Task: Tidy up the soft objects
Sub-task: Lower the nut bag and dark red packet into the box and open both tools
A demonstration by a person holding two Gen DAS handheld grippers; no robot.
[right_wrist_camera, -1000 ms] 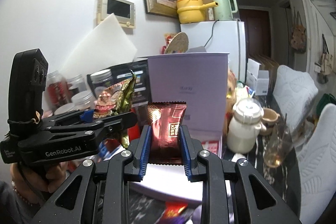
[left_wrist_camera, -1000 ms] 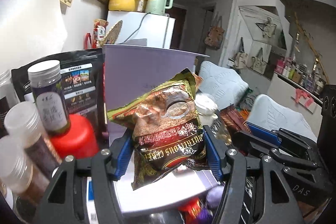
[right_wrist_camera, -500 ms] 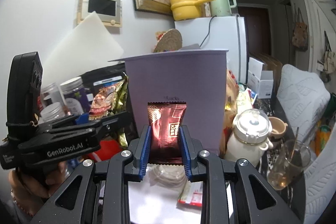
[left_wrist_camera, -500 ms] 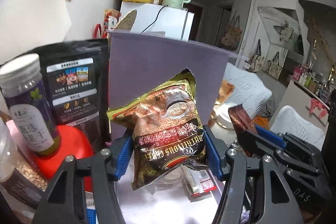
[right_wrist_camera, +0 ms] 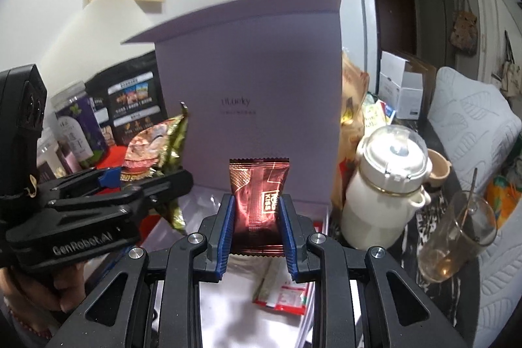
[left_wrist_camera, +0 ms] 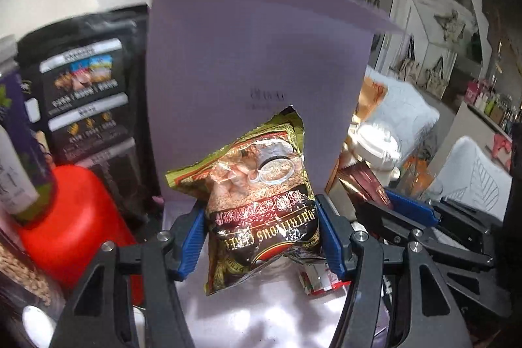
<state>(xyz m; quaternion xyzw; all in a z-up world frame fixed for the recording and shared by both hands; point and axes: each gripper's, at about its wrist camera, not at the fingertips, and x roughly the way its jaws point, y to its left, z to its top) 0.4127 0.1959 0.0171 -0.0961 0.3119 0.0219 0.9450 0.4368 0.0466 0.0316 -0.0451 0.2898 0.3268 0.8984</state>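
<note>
My left gripper point(left_wrist_camera: 261, 237) is shut on a gold and black cereal packet point(left_wrist_camera: 257, 198), which hangs over the white floor of an open lilac box point(left_wrist_camera: 257, 315). My right gripper point(right_wrist_camera: 256, 234) is shut on a small dark red snack packet point(right_wrist_camera: 259, 201), held upright in front of the box's raised lid point(right_wrist_camera: 261, 80). In the right wrist view the left gripper point(right_wrist_camera: 143, 181) with the cereal packet point(right_wrist_camera: 156, 145) is at the left, held by a hand point(right_wrist_camera: 39, 289). A red and white sachet point(right_wrist_camera: 284, 292) lies inside the box.
Jars point(left_wrist_camera: 16, 136), a red lid point(left_wrist_camera: 71, 227) and a black pouch point(left_wrist_camera: 88, 106) stand left of the box. A white pot point(right_wrist_camera: 385, 185), a glass mug with a spoon point(right_wrist_camera: 456, 237) and a small white carton point(right_wrist_camera: 401, 90) crowd the right. A fridge with a yellow pan stands behind.
Both grippers have moved forward and down toward the open box, still holding their packets. The lid now fills more of both views, and the box floor lies beneath the packets.
</note>
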